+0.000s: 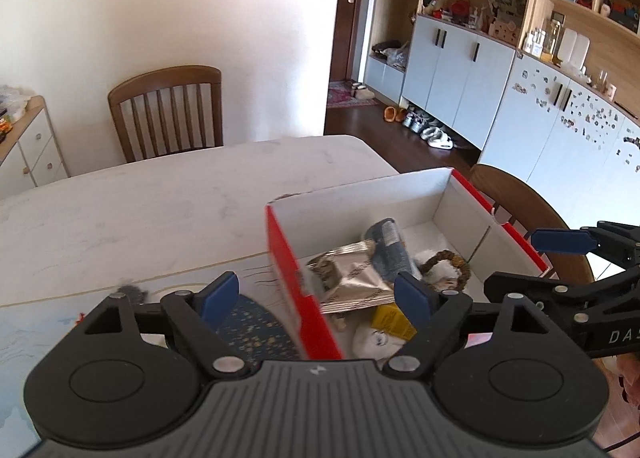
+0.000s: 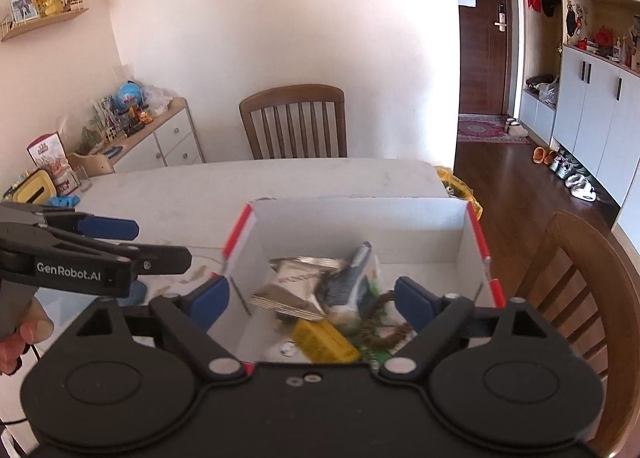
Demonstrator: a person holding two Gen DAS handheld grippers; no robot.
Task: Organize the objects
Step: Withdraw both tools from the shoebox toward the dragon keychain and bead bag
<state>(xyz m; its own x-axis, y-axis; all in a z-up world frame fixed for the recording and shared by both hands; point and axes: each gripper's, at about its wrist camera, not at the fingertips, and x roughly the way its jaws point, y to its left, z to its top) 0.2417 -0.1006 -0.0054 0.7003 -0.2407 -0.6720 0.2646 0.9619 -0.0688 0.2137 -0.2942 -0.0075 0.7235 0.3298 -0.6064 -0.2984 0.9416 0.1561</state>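
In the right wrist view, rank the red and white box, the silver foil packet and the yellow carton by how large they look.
1. red and white box, by far.
2. silver foil packet.
3. yellow carton, though the gripper hides part of it, so packet versus carton is unsure.

Pale table (image 2: pixel 320 182), red-edged box (image 2: pixel 476 226) on it — perhaps a mat (image 1: pixel 248 322)

Red outside and plain white inside on the box (image 2: pixel 472 258). Silver foil with dark print on the pouch (image 2: pixel 296 286); bright yellow on the carton (image 2: pixel 324 342); dark blue-grey on the packet (image 1: pixel 390 248); brown on the braided ring (image 1: pixel 444 264). Pale, faintly mottled white across the worktop (image 1: pixel 160 202); navy flecked with gold on the mat (image 1: pixel 252 334). Black with blue pads on the left tool (image 1: pixel 316 300) and right tool (image 2: pixel 312 300). Warm brown wood on the chair (image 2: pixel 294 122).
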